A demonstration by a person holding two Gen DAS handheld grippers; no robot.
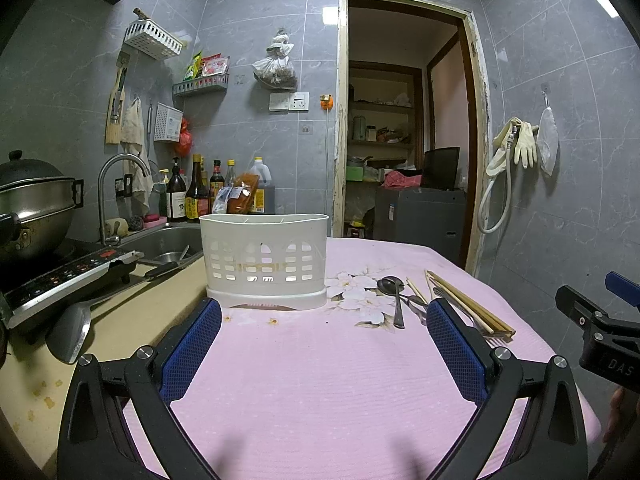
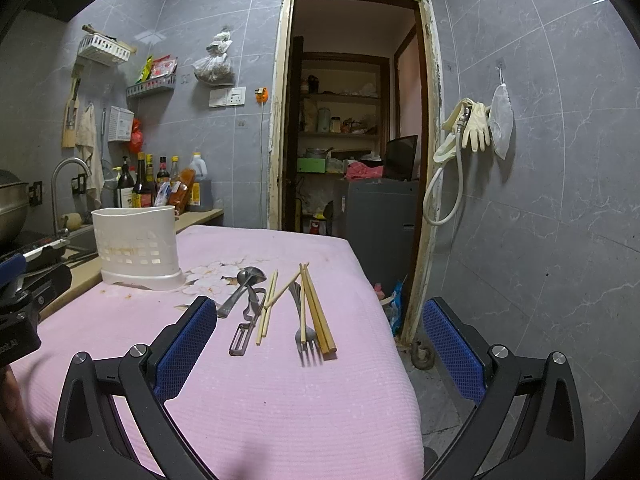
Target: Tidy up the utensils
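My right tool (image 2: 320, 344) spread, empty | left tool (image 1: 324, 344) likewise, facing white caddy (image 1: 265, 258) | utensils (image 2: 280, 308) on pink bench (image 2: 280, 400), long axes pointing away, dead ahead of right tool, nearer it.

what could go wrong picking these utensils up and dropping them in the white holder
The chopsticks lie over the fork, so closing the right tongs on one may drag the other. The pile sits near the table's right edge, so a nudge could knock pieces off. The white holder looks light and might tip.
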